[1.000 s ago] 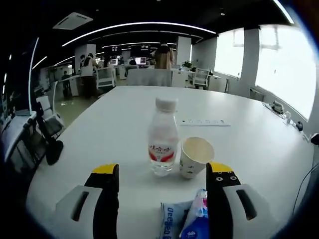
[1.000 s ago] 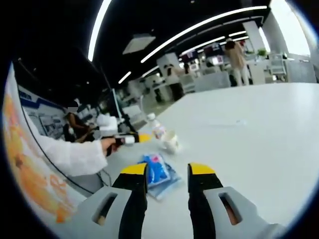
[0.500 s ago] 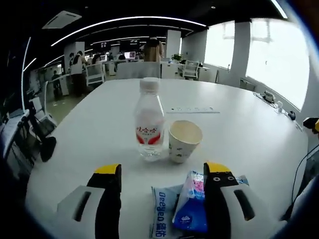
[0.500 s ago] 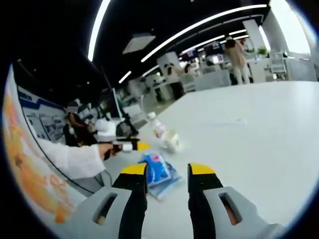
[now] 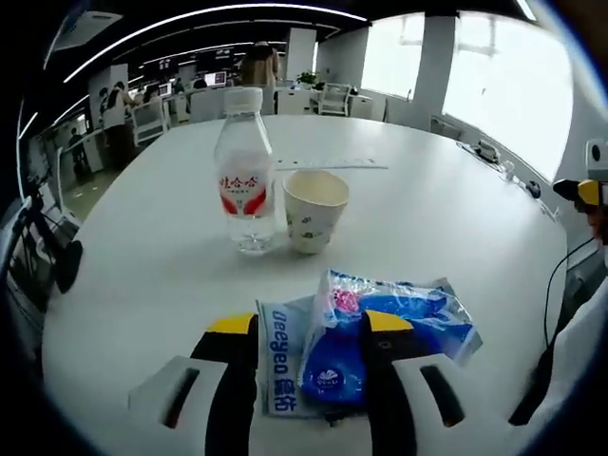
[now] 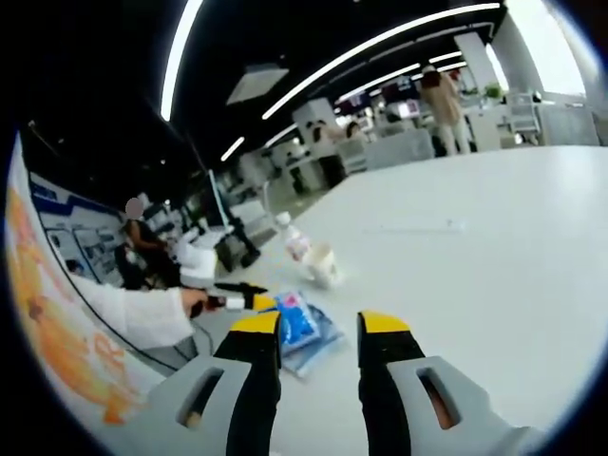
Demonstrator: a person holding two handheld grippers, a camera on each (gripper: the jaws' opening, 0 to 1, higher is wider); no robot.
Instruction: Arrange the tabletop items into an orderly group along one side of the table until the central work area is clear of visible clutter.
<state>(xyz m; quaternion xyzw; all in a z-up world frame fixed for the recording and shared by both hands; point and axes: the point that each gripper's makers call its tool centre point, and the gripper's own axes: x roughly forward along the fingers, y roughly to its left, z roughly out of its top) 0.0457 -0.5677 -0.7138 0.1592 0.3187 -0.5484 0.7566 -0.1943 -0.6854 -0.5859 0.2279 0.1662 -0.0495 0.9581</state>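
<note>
A clear water bottle [image 5: 244, 171] with a red label and white cap stands upright on the white table [image 5: 456, 218], with a paper cup [image 5: 315, 209] right beside it. In front of them lie a blue tissue pack [image 5: 389, 328] and a white-and-blue pack [image 5: 280, 366]. My left gripper [image 5: 309, 325] is low over these packs, its jaws apart with the blue pack between them. From the right gripper view I see the same bottle [image 6: 293, 245], cup [image 6: 323, 266], blue pack [image 6: 296, 323] and the left gripper [image 6: 242, 301] in a hand. My right gripper [image 6: 319, 325] hovers open and holds nothing.
A long thin strip [image 5: 328, 164] lies on the table beyond the cup. Cables [image 5: 551, 285] hang at the table's right edge. A dark stand [image 5: 66, 266] is off the left edge. Desks, chairs and people fill the office behind. The wide tabletop [image 6: 494, 247] stretches to the right.
The left gripper has moved forward and down onto the packs, and its jaws have narrowed around the blue pack. The right gripper has barely moved.
</note>
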